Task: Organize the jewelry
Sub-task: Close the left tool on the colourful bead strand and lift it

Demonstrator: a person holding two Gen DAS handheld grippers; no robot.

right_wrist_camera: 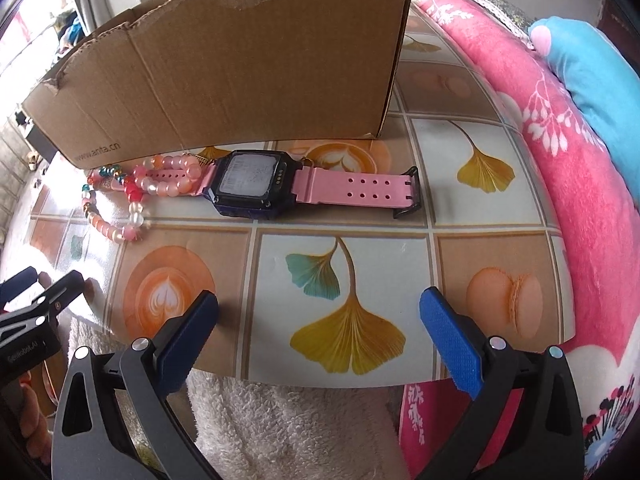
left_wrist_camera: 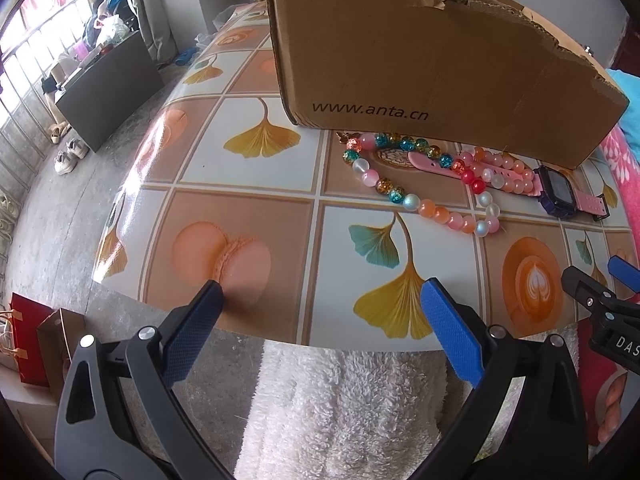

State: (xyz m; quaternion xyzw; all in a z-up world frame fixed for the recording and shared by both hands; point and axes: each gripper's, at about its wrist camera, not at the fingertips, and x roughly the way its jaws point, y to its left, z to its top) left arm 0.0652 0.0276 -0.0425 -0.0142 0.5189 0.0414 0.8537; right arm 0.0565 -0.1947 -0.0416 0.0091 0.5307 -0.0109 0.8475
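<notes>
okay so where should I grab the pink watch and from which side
Probably the free strap end of the pink watch, using the right claw, which is open and nearest. That strap lies flat and clear toward the right, while the other strap is tangled among the bead bracelets. Come from above, pinching across the strap's width; the cardboard box blocks the far side.

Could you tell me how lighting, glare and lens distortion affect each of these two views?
Left wrist view: the window at far left is blown out, its glare whitens the table edge, and the fisheye bows the cardboard box. Right wrist view: glare washes out the watch screen so its digits can't be read, beads of the bracelet shine near the bright left edge, and the rim vignettes dark.
</notes>
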